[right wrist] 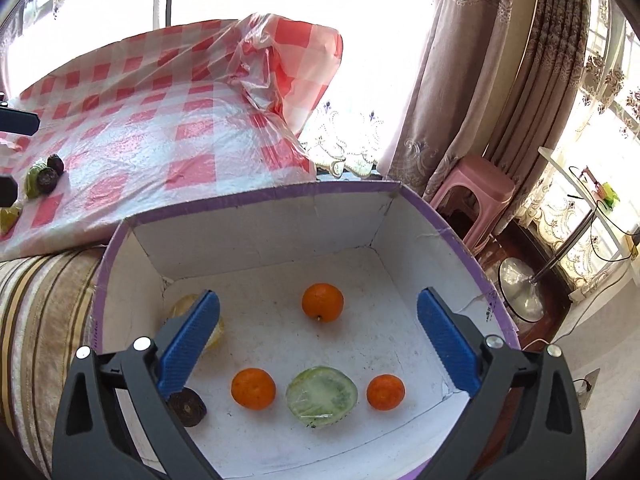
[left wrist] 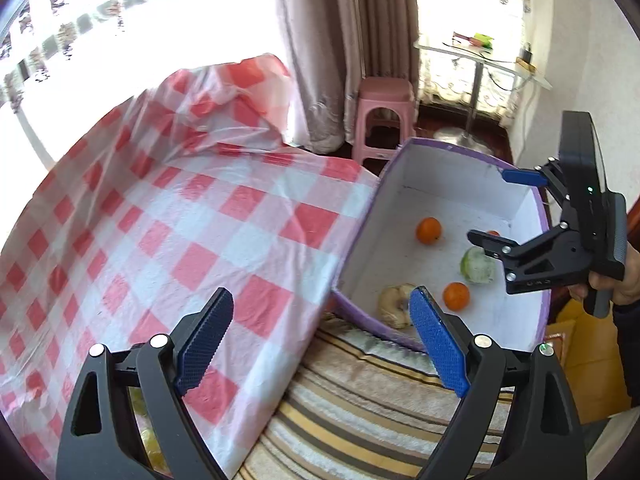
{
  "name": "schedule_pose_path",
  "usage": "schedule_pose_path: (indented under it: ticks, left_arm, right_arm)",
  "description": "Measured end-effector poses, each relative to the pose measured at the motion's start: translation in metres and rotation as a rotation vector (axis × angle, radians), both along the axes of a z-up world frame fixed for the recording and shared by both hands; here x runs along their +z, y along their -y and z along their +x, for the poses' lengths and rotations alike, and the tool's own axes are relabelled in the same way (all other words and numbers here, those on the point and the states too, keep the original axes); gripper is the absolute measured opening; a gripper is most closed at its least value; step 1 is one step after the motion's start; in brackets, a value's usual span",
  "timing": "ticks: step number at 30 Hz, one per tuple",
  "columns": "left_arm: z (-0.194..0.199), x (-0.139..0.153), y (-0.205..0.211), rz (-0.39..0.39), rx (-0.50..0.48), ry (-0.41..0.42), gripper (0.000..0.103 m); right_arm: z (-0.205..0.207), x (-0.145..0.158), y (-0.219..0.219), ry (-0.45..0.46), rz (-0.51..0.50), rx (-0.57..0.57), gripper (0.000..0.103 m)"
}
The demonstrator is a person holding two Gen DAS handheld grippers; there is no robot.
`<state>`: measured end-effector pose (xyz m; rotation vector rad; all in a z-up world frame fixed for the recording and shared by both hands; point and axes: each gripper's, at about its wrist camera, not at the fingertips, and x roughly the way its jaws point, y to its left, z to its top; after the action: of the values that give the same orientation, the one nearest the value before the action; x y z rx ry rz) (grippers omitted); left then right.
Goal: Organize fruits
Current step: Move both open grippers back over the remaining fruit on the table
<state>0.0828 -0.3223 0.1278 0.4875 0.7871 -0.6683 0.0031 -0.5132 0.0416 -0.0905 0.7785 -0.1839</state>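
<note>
A purple-rimmed box [right wrist: 248, 196] with a white inside holds three oranges [right wrist: 322, 302] [right wrist: 253, 388] [right wrist: 385, 392]. Beside them lie a wrapped green cut melon [right wrist: 321, 396], a dark round fruit [right wrist: 186, 406] and a pale yellow fruit [right wrist: 180, 306] half hidden by a finger. My right gripper [right wrist: 318, 296] hangs open above the box floor with nothing between its pads. My left gripper [left wrist: 321, 296] is open and bare over the checked cloth's edge, left of the box [left wrist: 360, 240]. In the left wrist view the right gripper [left wrist: 500, 208] is over the melon [left wrist: 477, 266].
A red-and-white checked cloth [right wrist: 160, 128] covers the table; dark and green fruits [right wrist: 44, 176] lie at its left. The box rests on a striped cushion [left wrist: 360, 400]. A pink stool [left wrist: 386, 116], curtains and a glass side table [left wrist: 480, 56] stand behind. A hand [left wrist: 616, 284] holds the right gripper.
</note>
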Motion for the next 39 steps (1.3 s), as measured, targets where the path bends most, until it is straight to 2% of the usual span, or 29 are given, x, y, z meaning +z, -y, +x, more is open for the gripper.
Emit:
schedule_pose_path:
  ticks: [7,10,13,17,19,26,28,30,35,39]
  left_arm:
    - [-0.002,0.033,-0.068,-0.070,0.192,0.099,0.088]
    - [-0.008,0.039,-0.096,-0.056,0.284,0.158,0.088]
    - [-0.014,0.040,-0.124,-0.053,0.340,0.179,0.088]
    - [-0.023,0.035,-0.162,-0.088,0.435,0.176,0.088]
    - [-0.026,0.031,-0.181,-0.097,0.482,0.183,0.088]
    - [-0.042,0.016,-0.238,-0.156,0.572,0.185,0.088]
    - [-0.048,0.013,-0.252,-0.197,0.575,0.156,0.088]
    - [-0.057,0.009,-0.264,-0.233,0.570,0.162,0.088]
    - [-0.070,-0.009,-0.275,-0.177,0.611,0.181,0.088]
    - [-0.072,-0.024,-0.291,-0.194,0.657,0.150,0.088]
  right_arm:
    - [-0.001,0.023,-0.034,0.079,-0.104,-0.029,0.101]
    - [-0.002,0.030,-0.049,0.114,-0.139,-0.047,0.101]
    - [-0.001,0.036,-0.057,0.124,-0.119,-0.040,0.101]
    - [0.003,0.039,-0.064,0.116,-0.054,-0.040,0.101]
    - [0.004,0.040,-0.071,0.121,-0.062,-0.047,0.101]
    - [0.008,0.044,-0.103,0.133,-0.006,0.020,0.101]
    - [0.009,0.045,-0.114,0.143,-0.007,0.036,0.101]
    - [0.011,0.045,-0.126,0.149,-0.017,0.052,0.101]
    - [0.020,0.040,-0.155,0.109,-0.011,0.148,0.101]
    - [0.025,0.031,-0.167,0.083,0.095,0.218,0.101]
